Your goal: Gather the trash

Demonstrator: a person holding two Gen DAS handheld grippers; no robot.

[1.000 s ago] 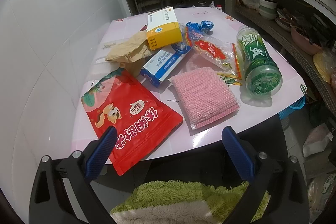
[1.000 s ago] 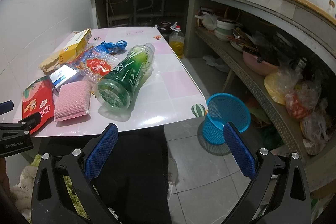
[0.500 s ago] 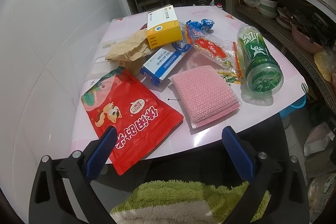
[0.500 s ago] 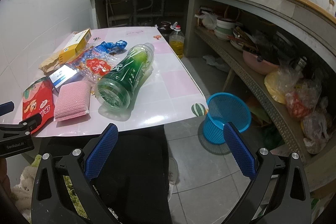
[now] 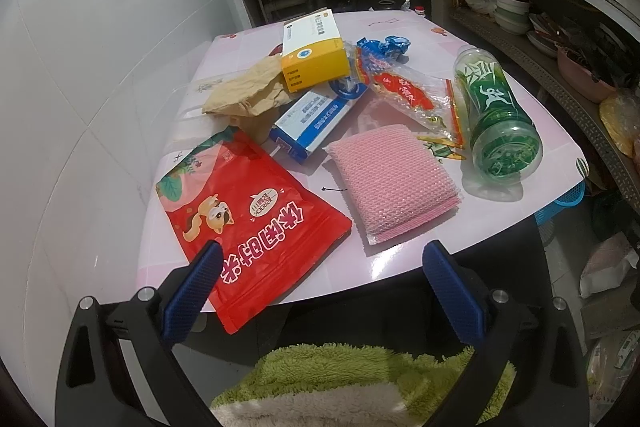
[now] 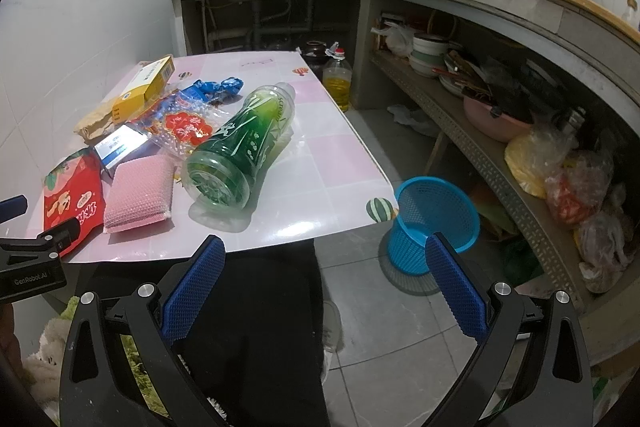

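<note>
Your left gripper (image 5: 322, 267) was spread wide and held nothing, hovering at the near edge of the pink table (image 5: 404, 263); its left blue fingertip (image 5: 200, 273) overlapped the red snack bag (image 5: 248, 223) in view. Just beyond lay the pink scouring pad (image 5: 394, 181), the blue-and-white box (image 5: 316, 121), the yellow box (image 5: 314, 55), crumpled brown paper (image 5: 248, 91), the clear wrapper (image 5: 412, 95) and the green bottle (image 5: 496, 111) on its side. Your right gripper (image 6: 324, 267) was equally wide and empty, off the table's corner, with the blue basket (image 6: 436, 223) on the floor beside the table.

"GenRobot.AI" on left hand-held gripper (image 6: 18, 223); "ZEROCK" on red pouch (image 5: 248, 223).
</note>
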